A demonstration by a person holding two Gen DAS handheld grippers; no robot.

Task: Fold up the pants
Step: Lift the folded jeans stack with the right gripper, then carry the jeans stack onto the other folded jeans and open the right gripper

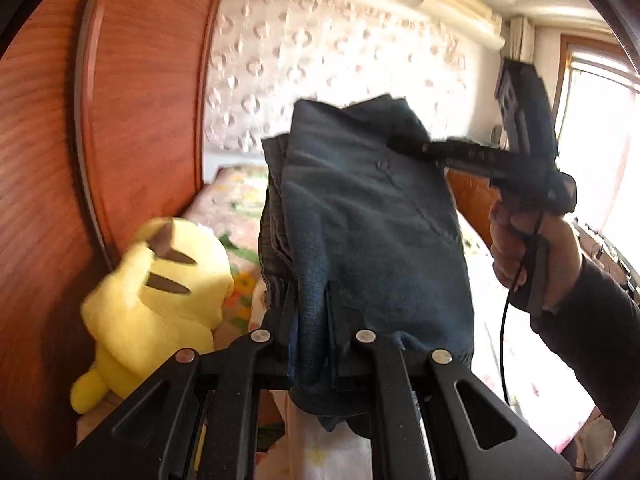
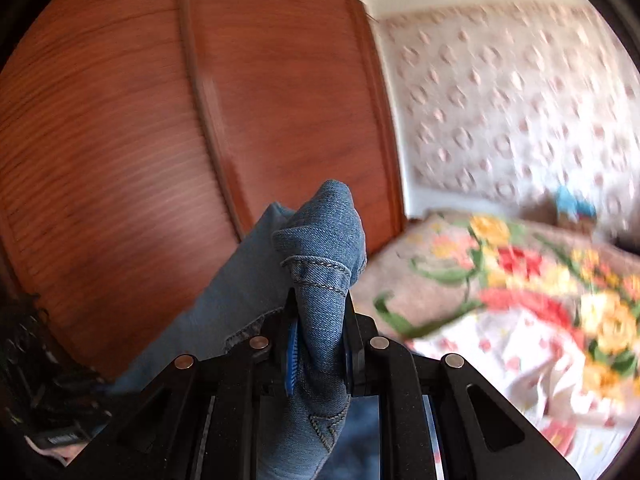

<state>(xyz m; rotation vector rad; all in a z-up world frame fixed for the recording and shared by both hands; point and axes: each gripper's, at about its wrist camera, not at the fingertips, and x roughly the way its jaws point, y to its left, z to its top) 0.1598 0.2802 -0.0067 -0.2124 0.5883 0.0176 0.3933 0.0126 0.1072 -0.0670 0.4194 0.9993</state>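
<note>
Both grippers clamp the pants (image 1: 360,216), which hang in the air above the bed (image 2: 500,300). In the left wrist view, the left gripper (image 1: 310,344) has its jaws closed on a thick bunch of dark denim, and the fabric rises from the jaws as a broad folded panel with layered edges showing on its left side. At the panel's upper right corner, the right gripper (image 1: 424,146) bites the cloth from the side, with the person's hand (image 1: 532,252) wrapped around its handle and a black cable hanging below.

In the right wrist view, that gripper (image 2: 318,344) pinches a stitched hem of the pants (image 2: 320,240) between blue-padded fingers (image 2: 292,354); more denim trails down to the left of the jaws.

A yellow plush (image 1: 160,292) sits on the bed to the left of the pants, against the wooden wardrobe (image 1: 120,120). Beyond the bed stands a patterned wall (image 1: 340,48), with an air conditioner (image 1: 460,8) mounted high on it. The bed's cover shows a floral print.
</note>
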